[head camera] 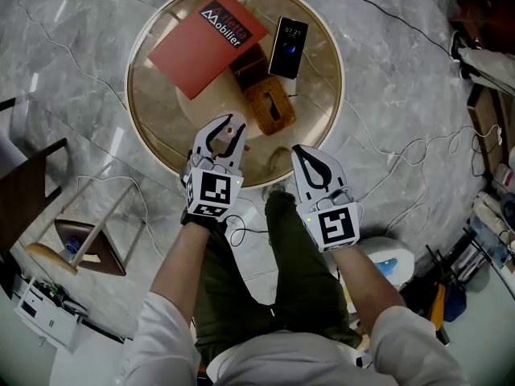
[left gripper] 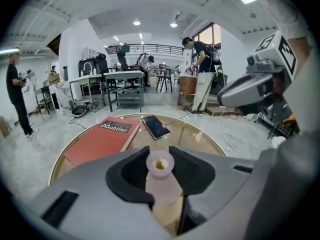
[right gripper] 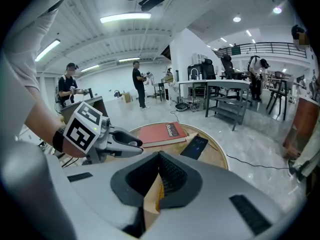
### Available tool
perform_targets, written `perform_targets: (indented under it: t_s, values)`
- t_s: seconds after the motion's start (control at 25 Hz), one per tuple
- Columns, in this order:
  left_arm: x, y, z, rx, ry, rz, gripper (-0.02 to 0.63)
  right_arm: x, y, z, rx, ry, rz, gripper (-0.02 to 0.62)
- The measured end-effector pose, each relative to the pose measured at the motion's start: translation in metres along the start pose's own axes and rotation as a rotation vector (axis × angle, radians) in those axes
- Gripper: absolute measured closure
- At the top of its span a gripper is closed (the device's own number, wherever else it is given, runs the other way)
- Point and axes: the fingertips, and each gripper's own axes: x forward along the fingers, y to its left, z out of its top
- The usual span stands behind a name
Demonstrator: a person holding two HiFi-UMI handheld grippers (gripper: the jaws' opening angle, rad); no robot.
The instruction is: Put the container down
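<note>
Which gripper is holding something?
The left gripper: its jaws clamp a small translucent container. The right gripper is shut with nothing between its jaws.

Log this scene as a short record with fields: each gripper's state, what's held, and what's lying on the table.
left gripper: closed on a small translucent container, its open top facing up
right gripper: jaws together, nothing between them
table: round, glass top
on table: red book, phone, woven basket
container touching table: cannot tell
</note>
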Motion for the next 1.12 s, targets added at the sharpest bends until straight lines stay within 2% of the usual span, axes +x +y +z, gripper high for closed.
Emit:
perform_targets:
  t_s: [0.36, 1.12]
  values:
    - [0.019, -0.001, -0.015, -0.016, 0.004, 0.008, 0.48, 0.004, -0.015, -0.026, -0.001, 0.031, 0.002, 0.572]
    - [0.034, -0.006, -0.026, -0.008, -0.023, 0.016, 0.479, 0.013, -0.022, -0.05, 0.018, 0.061, 0.01, 0.572]
